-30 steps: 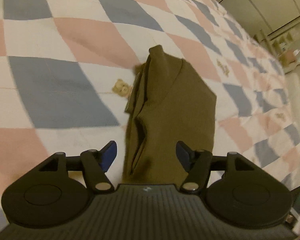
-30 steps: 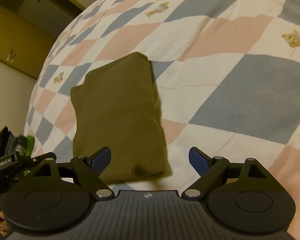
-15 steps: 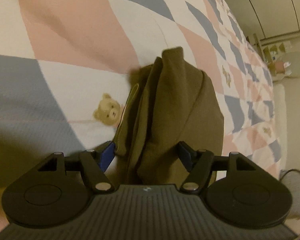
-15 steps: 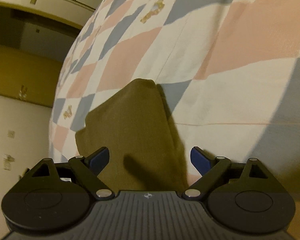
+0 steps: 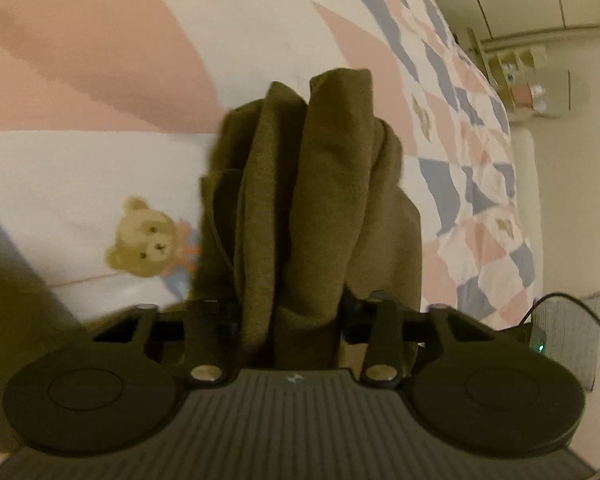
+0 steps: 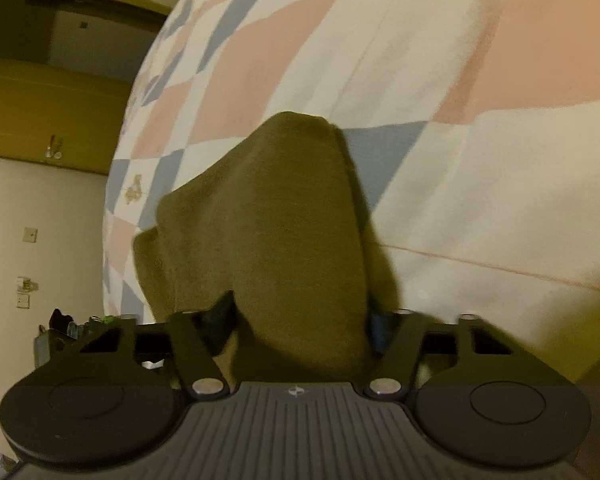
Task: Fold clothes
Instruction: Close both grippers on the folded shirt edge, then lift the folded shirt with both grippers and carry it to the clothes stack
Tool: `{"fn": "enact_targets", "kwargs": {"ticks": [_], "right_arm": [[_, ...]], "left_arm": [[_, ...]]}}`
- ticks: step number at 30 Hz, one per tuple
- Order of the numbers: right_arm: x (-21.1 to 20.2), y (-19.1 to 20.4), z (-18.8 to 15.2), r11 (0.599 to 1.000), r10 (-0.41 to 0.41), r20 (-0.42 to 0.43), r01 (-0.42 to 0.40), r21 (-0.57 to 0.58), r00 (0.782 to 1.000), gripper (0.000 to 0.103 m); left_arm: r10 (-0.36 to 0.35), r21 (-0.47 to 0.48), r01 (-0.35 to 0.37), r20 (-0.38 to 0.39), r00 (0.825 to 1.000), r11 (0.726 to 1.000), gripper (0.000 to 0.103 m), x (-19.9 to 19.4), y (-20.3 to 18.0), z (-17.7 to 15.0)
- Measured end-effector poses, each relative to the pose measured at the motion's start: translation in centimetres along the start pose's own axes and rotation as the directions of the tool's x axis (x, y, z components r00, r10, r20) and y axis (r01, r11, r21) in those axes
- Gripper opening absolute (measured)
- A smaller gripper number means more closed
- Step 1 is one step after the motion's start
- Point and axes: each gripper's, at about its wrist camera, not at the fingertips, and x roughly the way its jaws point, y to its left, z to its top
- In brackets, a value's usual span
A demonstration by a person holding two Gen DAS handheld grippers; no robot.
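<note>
A bed (image 5: 100, 40) spread with a quilt of pink, blue and white diamonds fills both views, stretching ahead of and to either side of both tongs. On it, straight ahead of each pair and running back between their jaws, lies the one garment of the task, an olive-brown folded garment (image 5: 312, 184), already doubled into a thick oblong whose layered edges stand up as soft ridges in the left view.

The left tongs (image 5: 288, 312) are closing on its near end, with bunched layers between the jaws and the pads apparently pressing the cloth. The right tongs (image 6: 300, 320) are likewise closing on the other near corner (image 6: 296, 216), cloth filling the gap between them; whether they have bitten fully is hard to tell through the blur.

The fabric looks like a light, limp knit: it will probably sag between the two holds, and its layers may slide apart unless all are caught together. The soundest hold seems to be at the two near corners, through the whole stack, keeping the edge between them taut.

Smallest, a printed teddy bear (image 5: 152, 240) sits on the quilt just left of the left tongs, beside the garment.
</note>
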Motion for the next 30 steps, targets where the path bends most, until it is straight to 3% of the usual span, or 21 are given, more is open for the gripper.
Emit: {"fn": "enact_targets", "kwargs": {"ticks": [2, 7, 15, 22, 27, 30], "right_arm": [[-0.6, 0.7, -0.4, 1.000, -0.021, 0.011, 0.021, -0.006, 1.000, 0.041], [-3.6, 4.1, -2.6, 0.999, -0.026, 0.084, 0.027, -0.018, 0.996, 0.038], [-9.6, 9.7, -10.9, 0.999, 0.031, 0.157, -0.035, 0.025, 0.987, 0.038], [-11.9, 14.1, -17.6, 0.996, 0.086, 0.075, -0.084, -0.035, 0.993, 0.038], [-13.2, 16.7, -21.5, 0.984, 0.138, 0.010, -0.136, -0.114, 0.990, 0.038], [-13.6, 18.6, -23.7, 0.974, 0.178, -0.020, -0.179, -0.140, 0.984, 0.038]], "left_arm": [[-0.001, 0.043, 0.001, 0.013, 1.000, 0.999, 0.029, -0.6, -1.0, -0.5], [-0.058, 0.079, 0.053, 0.060, 0.997, 0.995, 0.029, -5.1, -2.9, -2.2], [-0.067, 0.101, 0.058, 0.091, 0.994, 0.993, 0.029, -15.5, -5.4, -8.3], [-0.023, 0.052, 0.013, 0.192, 0.981, 0.999, 0.029, -24.2, -4.7, -16.4], [0.003, 0.038, -0.016, 0.304, 0.953, 0.999, 0.029, -29.8, -4.7, -22.0], [0.018, 0.028, -0.030, 0.356, 0.934, 0.999, 0.029, -33.3, -4.6, -23.6]]}}
